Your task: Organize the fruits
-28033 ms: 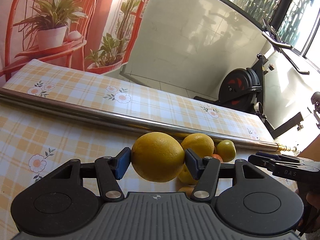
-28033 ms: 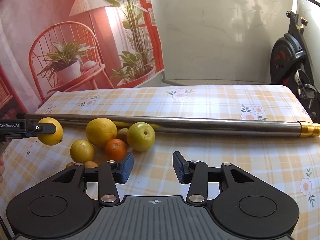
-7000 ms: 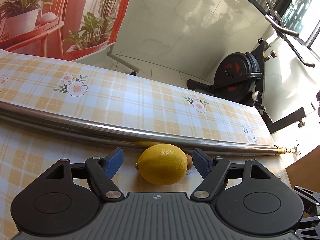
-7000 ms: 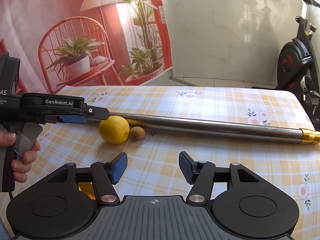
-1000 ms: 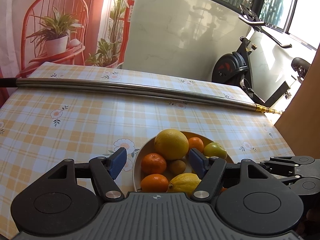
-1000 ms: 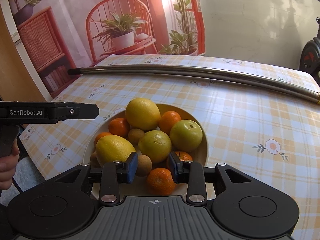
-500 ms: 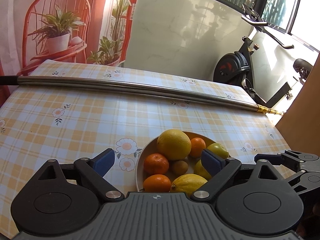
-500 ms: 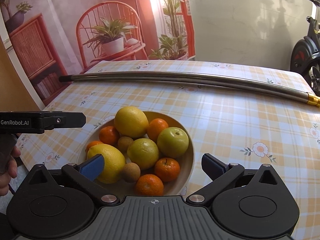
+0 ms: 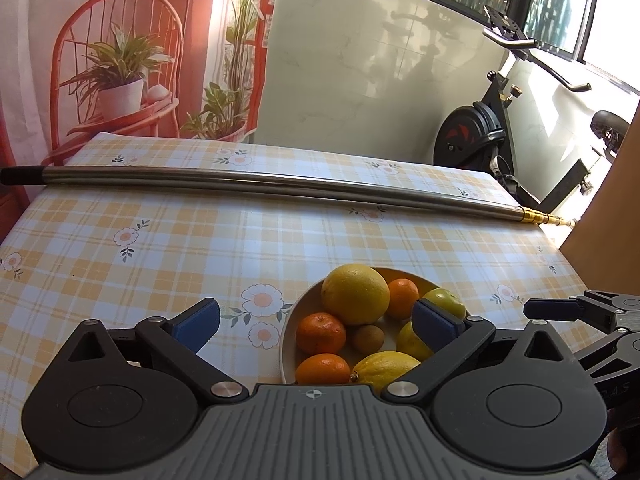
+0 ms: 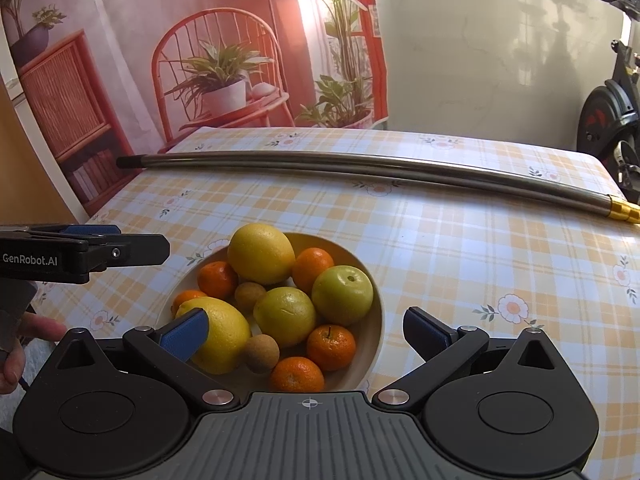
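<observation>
A beige bowl (image 10: 374,322) near the table's front edge holds several fruits: a large yellow citrus (image 10: 261,253), a lemon (image 10: 224,334), a green apple (image 10: 342,290), several mandarins and small brown kiwis. The bowl also shows in the left wrist view (image 9: 290,322). My right gripper (image 10: 306,332) is wide open and empty, just above the bowl's near side. My left gripper (image 9: 316,320) is wide open and empty, near the bowl's left side. The left gripper also shows in the right wrist view (image 10: 132,249).
A long steel pole (image 10: 372,170) with a gold tip lies across the far part of the checked tablecloth (image 9: 168,248). An exercise bike (image 9: 484,140) stands beyond the table's right end. A printed backdrop of chair and plants hangs behind.
Both grippers have opened wide and pulled back and up from the bowl. One second ago the right jaws were nearly shut over the fruit; the fruits now all rest in the bowl.
</observation>
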Demonstrator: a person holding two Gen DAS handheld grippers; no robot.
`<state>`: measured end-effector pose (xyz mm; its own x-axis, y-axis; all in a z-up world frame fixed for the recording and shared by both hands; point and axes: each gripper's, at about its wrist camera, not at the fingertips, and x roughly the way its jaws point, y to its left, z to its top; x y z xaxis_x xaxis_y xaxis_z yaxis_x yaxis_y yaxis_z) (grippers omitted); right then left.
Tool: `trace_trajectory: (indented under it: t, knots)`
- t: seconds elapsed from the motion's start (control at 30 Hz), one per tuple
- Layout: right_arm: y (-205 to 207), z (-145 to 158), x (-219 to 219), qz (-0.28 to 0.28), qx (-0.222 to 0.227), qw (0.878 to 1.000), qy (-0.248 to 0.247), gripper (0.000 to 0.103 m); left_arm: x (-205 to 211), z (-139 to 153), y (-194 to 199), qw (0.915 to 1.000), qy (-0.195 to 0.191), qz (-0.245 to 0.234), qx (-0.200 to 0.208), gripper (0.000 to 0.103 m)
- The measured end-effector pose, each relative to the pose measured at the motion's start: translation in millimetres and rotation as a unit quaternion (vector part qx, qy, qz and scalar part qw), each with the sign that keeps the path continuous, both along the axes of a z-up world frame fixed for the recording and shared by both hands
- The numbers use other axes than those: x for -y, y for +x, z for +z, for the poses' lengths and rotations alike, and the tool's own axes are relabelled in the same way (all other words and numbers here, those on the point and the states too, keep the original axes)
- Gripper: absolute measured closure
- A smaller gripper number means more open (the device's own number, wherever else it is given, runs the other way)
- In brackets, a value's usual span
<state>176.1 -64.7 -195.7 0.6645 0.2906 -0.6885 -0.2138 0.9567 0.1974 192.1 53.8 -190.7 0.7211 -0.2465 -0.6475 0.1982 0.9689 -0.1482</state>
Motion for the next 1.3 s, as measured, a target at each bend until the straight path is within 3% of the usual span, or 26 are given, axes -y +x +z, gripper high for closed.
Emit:
trace_trajectory:
  t: [0.2, 0.33, 0.6, 0.8, 1.0, 1.3]
  knots:
    - [-0.8, 4.6, 2.4, -0.004, 0.003, 1.000, 0.002, 0.000, -2.0, 8.4, -0.2, 1.0000, 0.001, 0.005, 0.004, 0.000]
    - [-0.6, 21.7, 7.0, -0.012, 0.018, 1.000, -0.002, 0.000, -0.9, 32.0, -1.3, 0.9994, 0.016, 0.003, 0.030, 0.000]
    - [3.7, 103.8, 23.7, -0.059, 0.101, 0.993, -0.014, 0.000, 6.2, 110.7, -11.6, 0.9904, 0.041, 0.014, 0.131, 0.000]
    - [1.1, 158.5, 31.4, -0.085, 0.165, 0.982, -0.017, 0.000, 21.3, 152.7, -24.6, 0.9822, 0.047, 0.018, 0.181, 0.000]
    - [-5.6, 187.5, 35.5, -0.095, 0.195, 0.976, -0.017, 0.000, 28.6, 170.0, -29.1, 0.9831, 0.027, 0.018, 0.180, 0.000]
    - [-14.7, 199.3, 40.2, -0.108, 0.210, 0.972, -0.012, 0.000, 26.6, 173.5, -29.3, 0.9821, 0.031, 0.022, 0.185, 0.000]
